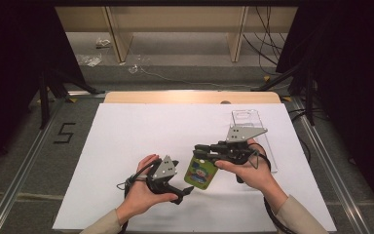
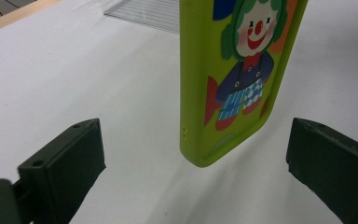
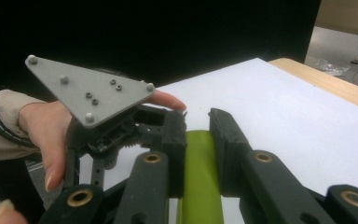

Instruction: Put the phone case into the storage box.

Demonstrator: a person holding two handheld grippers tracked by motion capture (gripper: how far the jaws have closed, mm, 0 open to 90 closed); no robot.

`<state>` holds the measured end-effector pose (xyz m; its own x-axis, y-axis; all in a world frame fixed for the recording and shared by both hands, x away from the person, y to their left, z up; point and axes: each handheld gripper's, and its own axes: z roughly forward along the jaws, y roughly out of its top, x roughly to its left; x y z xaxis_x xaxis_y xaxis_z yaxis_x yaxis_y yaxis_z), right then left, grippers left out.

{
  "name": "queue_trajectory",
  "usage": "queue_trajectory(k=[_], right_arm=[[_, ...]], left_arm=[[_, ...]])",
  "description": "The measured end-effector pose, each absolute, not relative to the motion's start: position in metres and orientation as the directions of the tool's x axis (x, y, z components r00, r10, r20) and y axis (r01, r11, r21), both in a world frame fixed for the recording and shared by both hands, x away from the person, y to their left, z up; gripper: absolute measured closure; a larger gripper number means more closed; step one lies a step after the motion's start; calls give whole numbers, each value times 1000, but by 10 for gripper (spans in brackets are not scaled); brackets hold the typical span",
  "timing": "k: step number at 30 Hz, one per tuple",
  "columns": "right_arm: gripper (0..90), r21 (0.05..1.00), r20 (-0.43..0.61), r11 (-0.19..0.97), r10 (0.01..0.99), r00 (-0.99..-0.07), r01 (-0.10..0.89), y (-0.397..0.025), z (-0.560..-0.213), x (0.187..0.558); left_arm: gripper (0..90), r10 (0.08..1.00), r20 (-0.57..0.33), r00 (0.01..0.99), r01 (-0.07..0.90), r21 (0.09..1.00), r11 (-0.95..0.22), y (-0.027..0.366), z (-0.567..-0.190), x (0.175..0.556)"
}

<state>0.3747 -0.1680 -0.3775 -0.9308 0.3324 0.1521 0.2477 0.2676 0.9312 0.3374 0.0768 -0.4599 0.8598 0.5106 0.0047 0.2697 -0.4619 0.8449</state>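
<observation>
High view: our right gripper (image 1: 200,152) pinches the green case (image 1: 200,171) aloft over the table (image 1: 126,131); left gripper (image 1: 187,191) spread beneath. Thin edge hold — case may twist loose during handover.

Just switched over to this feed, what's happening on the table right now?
The right gripper is shut on a green phone case printed with a clown, holding it by its top end so it hangs above the white table. The left gripper sits beside the case's lower end with its jaws open, one on each side of that end and not touching it. A clear plastic tray lies farther back on the right.
</observation>
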Motion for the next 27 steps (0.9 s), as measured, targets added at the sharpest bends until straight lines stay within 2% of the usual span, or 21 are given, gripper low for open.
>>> queue_trajectory(k=[6, 16, 19, 22, 27], right_arm=[[777, 931, 153, 270, 327, -933, 247, -167, -378, 374], [777, 929, 155, 279, 303, -940, 243, -164, -378, 373], [777, 929, 155, 279, 300, -941, 242, -163, -378, 373], [777, 929, 155, 281, 292, -944, 240, -163, -378, 372], [777, 929, 157, 282, 287, -945, 240, -162, -377, 372]], left_arm=[[0, 508, 22, 861, 262, 837, -480, 73, -461, 336], [0, 479, 4, 878, 274, 815, -510, 67, -466, 336], [50, 476, 6, 880, 272, 813, -514, 68, -467, 337], [170, 470, -8, 883, 277, 816, -507, 68, -468, 337], [290, 445, -17, 896, 271, 813, -516, 67, -468, 338]])
